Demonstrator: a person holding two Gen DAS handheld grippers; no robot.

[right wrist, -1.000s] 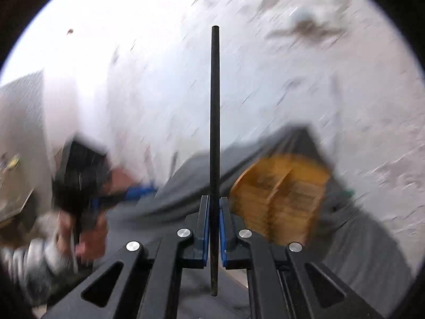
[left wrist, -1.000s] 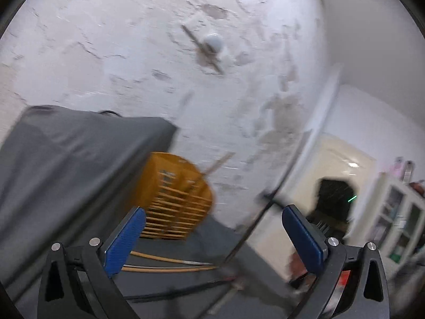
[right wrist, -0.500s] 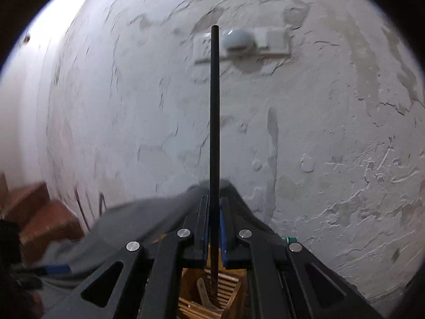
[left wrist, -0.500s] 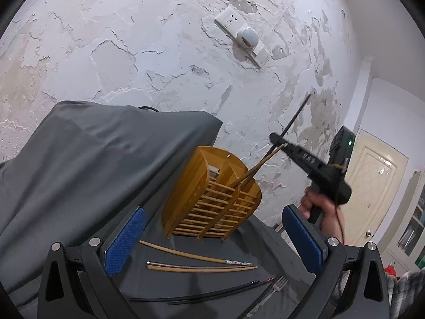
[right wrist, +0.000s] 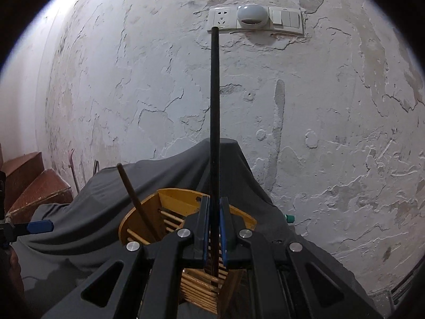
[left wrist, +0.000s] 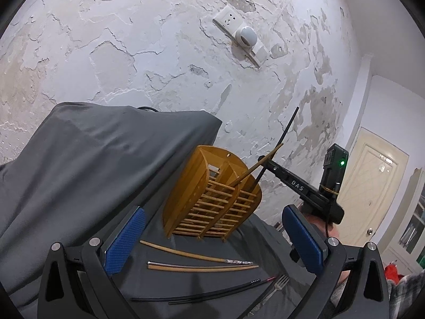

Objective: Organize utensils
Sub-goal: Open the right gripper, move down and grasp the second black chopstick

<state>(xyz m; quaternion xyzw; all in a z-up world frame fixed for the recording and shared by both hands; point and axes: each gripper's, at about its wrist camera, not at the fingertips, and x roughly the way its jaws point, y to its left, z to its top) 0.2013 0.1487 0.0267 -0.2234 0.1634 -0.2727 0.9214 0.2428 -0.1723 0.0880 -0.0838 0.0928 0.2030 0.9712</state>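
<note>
A slatted bamboo utensil holder (left wrist: 212,202) stands on a grey cloth; it also shows in the right wrist view (right wrist: 186,212). A brown chopstick (left wrist: 255,167) leans in it. My right gripper (right wrist: 213,228) is shut on a black chopstick (right wrist: 214,122), held upright with its lower end inside the holder's right compartment; the gripper also shows in the left wrist view (left wrist: 264,159). My left gripper (left wrist: 212,242) is open and empty, above loose wooden chopsticks (left wrist: 196,265), black chopsticks (left wrist: 202,293) and a fork (left wrist: 276,285) on the cloth.
A cracked plaster wall with a socket and switch panel (right wrist: 255,18) rises right behind the holder. A cloth-covered bulky object (left wrist: 93,159) stands left of the holder. A door (left wrist: 372,186) is at the far right. Brown steps (right wrist: 29,180) are at the left.
My right gripper has swung over the holder and lowered the black chopstick's end into it. My left gripper has steadied, facing the holder and the loose utensils.
</note>
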